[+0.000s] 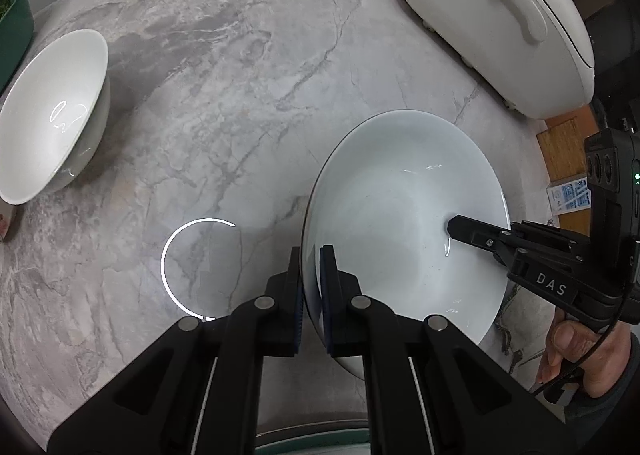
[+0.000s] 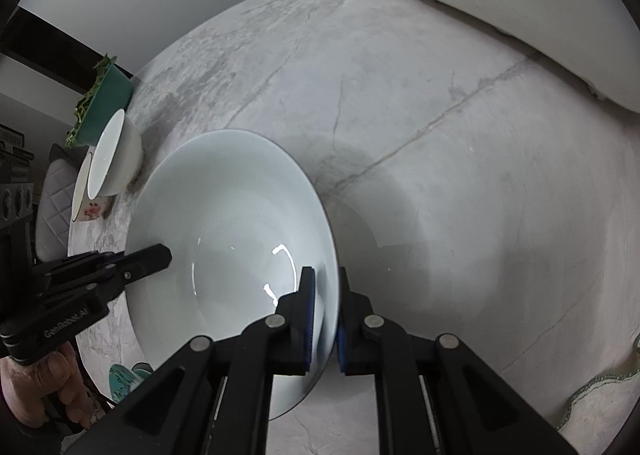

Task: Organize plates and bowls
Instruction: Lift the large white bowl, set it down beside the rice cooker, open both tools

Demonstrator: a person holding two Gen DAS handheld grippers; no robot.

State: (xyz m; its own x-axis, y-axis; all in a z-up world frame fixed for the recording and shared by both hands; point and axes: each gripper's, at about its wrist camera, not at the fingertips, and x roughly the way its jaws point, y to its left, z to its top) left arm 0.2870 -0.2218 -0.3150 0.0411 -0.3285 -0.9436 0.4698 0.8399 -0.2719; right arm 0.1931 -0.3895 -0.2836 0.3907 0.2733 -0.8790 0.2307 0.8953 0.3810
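So a big pale blue-white glazed ceramic bowl [image 1: 404, 223] is being carried by both sides at once: its near rim is pinched by the left hand-held gripper [image 1: 314, 279] and the opposite rim is clamped by the right hand-held gripper [image 2: 325, 295], each closed tight on the wall with 1 pad inside and 1 outside. It looks to be held just over the grey marble-pattern worktop [image 1: 224, 103], though whether the base is touching can't be told from either view. Progress-wise, the job seems to be only partly done, that's a guess: a smaller white ceramic bowl [image 1: 52, 115] is sitting alone at the far left, well apart from the big one, and nothing is seen stacked yet. Probably the big bowl is meant to be set down or nested somewhere, and the rest is still to be sorted. What's shown only in the right wrist view: a white cup or dish with a pink flower print [image 2: 90, 195] tucked just behind the small bowl, plus more of the green planter [image 2: 108, 103] beside it. What's shown clearly only in the left wrist view: a large cream plastic lidded appliance [image 1: 496, 23] with its handle, and a ring light reflection on the worktop.
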